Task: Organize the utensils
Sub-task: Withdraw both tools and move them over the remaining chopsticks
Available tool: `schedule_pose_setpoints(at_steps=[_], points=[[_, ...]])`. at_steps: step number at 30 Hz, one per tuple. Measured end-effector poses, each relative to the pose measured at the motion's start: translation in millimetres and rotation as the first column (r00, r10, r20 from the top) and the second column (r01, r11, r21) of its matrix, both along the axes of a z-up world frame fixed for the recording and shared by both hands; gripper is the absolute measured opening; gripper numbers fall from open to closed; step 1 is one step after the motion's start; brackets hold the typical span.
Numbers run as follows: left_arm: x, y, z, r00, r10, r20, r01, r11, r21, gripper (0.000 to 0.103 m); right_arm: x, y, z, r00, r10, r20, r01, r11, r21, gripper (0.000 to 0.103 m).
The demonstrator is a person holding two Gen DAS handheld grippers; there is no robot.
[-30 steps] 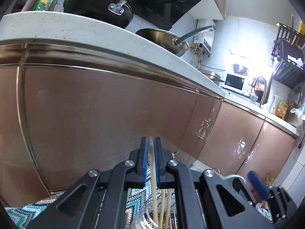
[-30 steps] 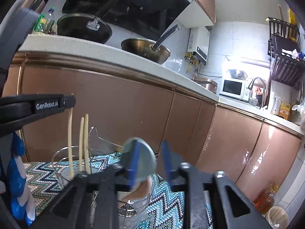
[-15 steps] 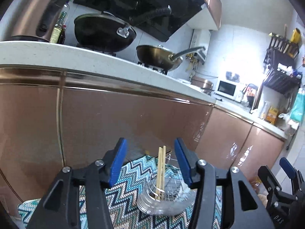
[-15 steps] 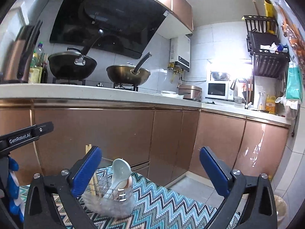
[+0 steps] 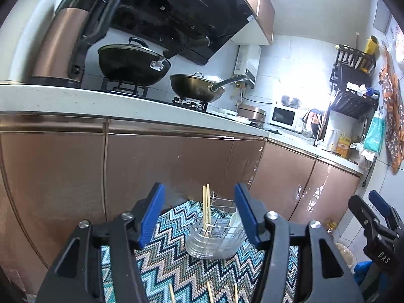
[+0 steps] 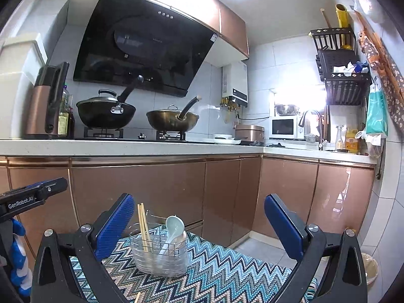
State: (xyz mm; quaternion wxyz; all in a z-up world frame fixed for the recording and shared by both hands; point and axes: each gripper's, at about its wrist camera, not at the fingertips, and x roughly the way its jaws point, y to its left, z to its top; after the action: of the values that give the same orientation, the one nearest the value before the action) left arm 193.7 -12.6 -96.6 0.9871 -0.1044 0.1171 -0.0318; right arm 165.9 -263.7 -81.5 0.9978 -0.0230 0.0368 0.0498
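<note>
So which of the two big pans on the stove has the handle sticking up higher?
The black wok on the left. Its handle climbs to the hood's lower edge, while the brass-coloured wok beside it has a handle ending lower.

"GenRobot.AI" is printed in white on the black arm of the left gripper [image 6: 32, 198], seen at the left edge of the right wrist view. In the left wrist view, the black body of the right gripper [image 5: 376, 229] carries white letters that look like "DAS". The stickers on the range hood [image 6: 141, 43] are too small to read.
</note>
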Motion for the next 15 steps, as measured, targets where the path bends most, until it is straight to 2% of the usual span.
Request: schedule_pose_setpoints(at_steps=[11, 15], points=[[-42, 25, 16, 1.0, 0.012, 0.024, -0.011, 0.999, -0.048, 0.062, -40, -1, 10, 1.0, 0.003, 0.029, -0.004, 0.999, 0.032, 0.103], [-56, 32, 22, 0.999, 0.021, 0.041, -0.018, 0.998, -0.064, 0.069, -54, -1, 15, 0.999, 0.011, 0.049, -0.013, 0.999, 0.042, 0.103]])
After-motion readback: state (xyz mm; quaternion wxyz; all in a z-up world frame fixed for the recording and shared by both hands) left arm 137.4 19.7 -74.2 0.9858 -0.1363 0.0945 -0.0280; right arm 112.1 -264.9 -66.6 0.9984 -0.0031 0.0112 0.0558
